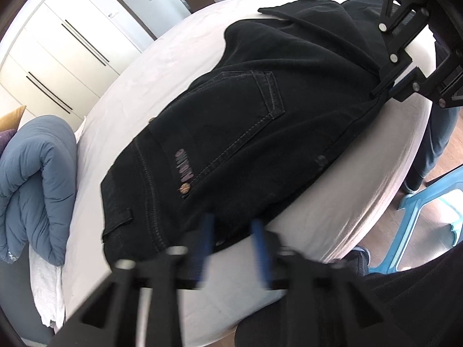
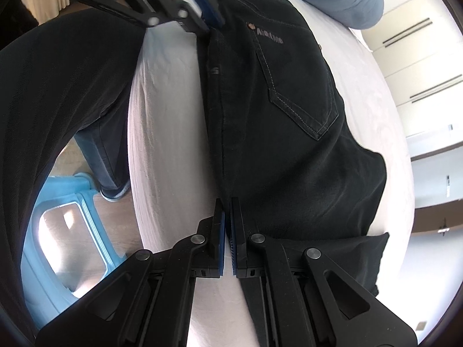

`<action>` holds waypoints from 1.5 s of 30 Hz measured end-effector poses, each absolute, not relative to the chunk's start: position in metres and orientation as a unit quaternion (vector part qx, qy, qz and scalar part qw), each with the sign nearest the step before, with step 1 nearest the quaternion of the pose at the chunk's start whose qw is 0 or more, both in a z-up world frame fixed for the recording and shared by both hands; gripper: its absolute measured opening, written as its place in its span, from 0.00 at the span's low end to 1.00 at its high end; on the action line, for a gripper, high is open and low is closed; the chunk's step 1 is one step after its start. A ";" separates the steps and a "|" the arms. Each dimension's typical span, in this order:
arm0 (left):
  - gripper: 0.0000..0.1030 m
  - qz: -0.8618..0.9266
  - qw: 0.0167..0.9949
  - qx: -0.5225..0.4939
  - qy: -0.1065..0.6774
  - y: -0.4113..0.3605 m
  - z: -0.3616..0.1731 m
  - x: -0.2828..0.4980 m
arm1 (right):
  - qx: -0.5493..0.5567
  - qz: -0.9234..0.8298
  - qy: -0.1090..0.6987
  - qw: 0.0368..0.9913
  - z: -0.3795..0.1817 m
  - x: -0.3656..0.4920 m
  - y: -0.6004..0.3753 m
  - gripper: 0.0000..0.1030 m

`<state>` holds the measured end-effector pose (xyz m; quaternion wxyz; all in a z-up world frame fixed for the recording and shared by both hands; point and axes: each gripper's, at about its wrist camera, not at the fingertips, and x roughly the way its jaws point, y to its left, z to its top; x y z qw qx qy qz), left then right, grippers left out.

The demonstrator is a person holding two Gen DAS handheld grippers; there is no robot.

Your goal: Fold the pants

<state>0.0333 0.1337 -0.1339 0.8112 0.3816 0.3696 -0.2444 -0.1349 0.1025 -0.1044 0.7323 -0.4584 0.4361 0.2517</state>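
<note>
A bed covered by a white sheet fills both views, with a rolled blue duvet at its far left end in the left wrist view. The black pants lie on the sheet near the bed's near edge, back pocket up and waistband toward the duvet. They already look doubled lengthwise, one leg on the other, and a further layer of leg cloth lies folded over at the end away from the waistband, with a flat hem end showing past it. So I judge the long fold done and a crosswise fold under way; the bundle is still loose and lumpy, and squaring it up or one more fold remains.

The left gripper hangs at the waistband corner, blurred, its blue pads parted with a gap between them; nothing is pinched, though the cloth edge lies just at the tips. The right gripper sits at the near seam edge, its pads drawn almost together. They seem to nip the edge of the pants, though the cloth between them is hard to see.
</note>
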 end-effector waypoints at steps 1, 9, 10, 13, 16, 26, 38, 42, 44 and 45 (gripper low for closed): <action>0.77 -0.244 0.816 0.371 0.370 0.139 -0.127 0.033 | -0.454 0.250 0.437 0.736 -0.105 -0.134 0.102 0.02; 0.77 -0.203 0.877 0.209 0.382 0.173 -0.056 0.075 | -0.415 0.235 0.445 0.758 -0.108 -0.127 0.099 0.04; 0.76 -0.206 0.882 0.189 0.380 0.166 -0.050 0.085 | -0.405 0.231 0.447 0.763 -0.108 -0.126 0.098 0.04; 0.68 -0.221 0.880 0.163 0.388 0.138 -0.049 0.110 | -0.376 0.221 0.451 0.779 -0.104 -0.124 0.095 0.07; 0.61 -0.235 0.861 0.147 0.425 0.106 -0.073 0.135 | -0.334 0.213 0.458 0.796 -0.097 -0.125 0.087 0.23; 0.50 -0.202 0.835 0.167 0.483 0.085 -0.114 0.142 | -0.060 0.163 0.448 0.877 -0.035 -0.125 -0.024 0.69; 0.06 -0.272 0.789 -0.176 0.521 0.111 -0.166 0.185 | 0.273 0.065 0.421 0.862 -0.007 0.015 -0.206 0.69; 0.05 -0.300 0.752 -0.269 0.522 0.144 -0.188 0.187 | 0.295 0.042 0.442 0.846 -0.021 0.068 -0.233 0.69; 0.05 -0.294 0.767 -0.239 0.518 0.138 -0.183 0.183 | 0.279 0.013 0.455 0.846 -0.029 0.093 -0.236 0.69; 0.05 -0.294 0.766 -0.244 0.517 0.137 -0.185 0.182 | 0.274 -0.001 0.462 0.843 -0.034 0.103 -0.240 0.69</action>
